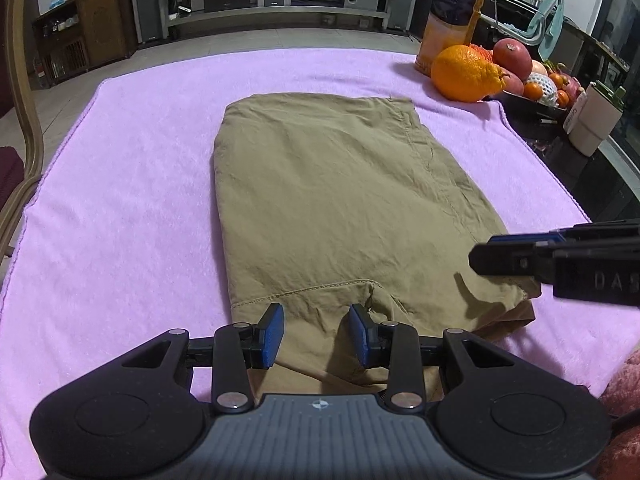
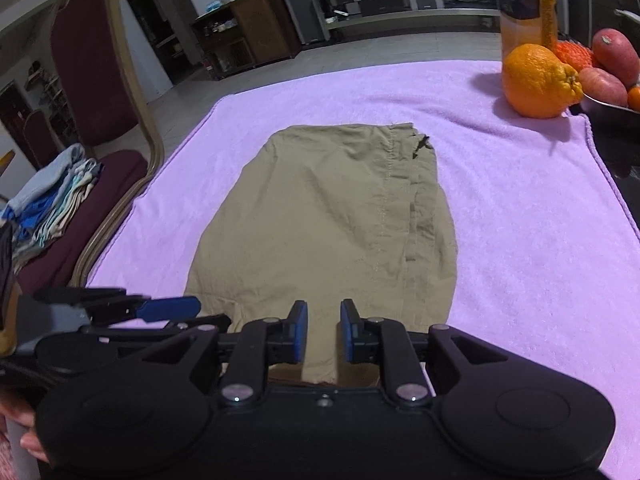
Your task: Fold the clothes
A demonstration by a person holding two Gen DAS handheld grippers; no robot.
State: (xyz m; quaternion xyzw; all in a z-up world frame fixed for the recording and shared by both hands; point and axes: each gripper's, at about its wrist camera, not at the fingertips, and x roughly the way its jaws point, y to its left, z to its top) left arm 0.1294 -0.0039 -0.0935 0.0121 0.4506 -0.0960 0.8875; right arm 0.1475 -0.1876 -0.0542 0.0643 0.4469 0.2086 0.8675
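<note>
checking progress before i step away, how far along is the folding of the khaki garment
Done: the khaki garment lies folded into a narrow stack on the purple towel. In hand: both the left hand-held gripper and right hand-held gripper sit open at its near edge, gripping nothing. Left: probably one more fold.

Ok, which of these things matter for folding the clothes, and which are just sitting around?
Part of the job:
- khaki cotton garment, already folded over
- purple terry towel beneath it
- stack of folded clothes on the chair

Just lying about:
- big knobbly orange
- red apples
- tall orange bottle
- white cup
</note>
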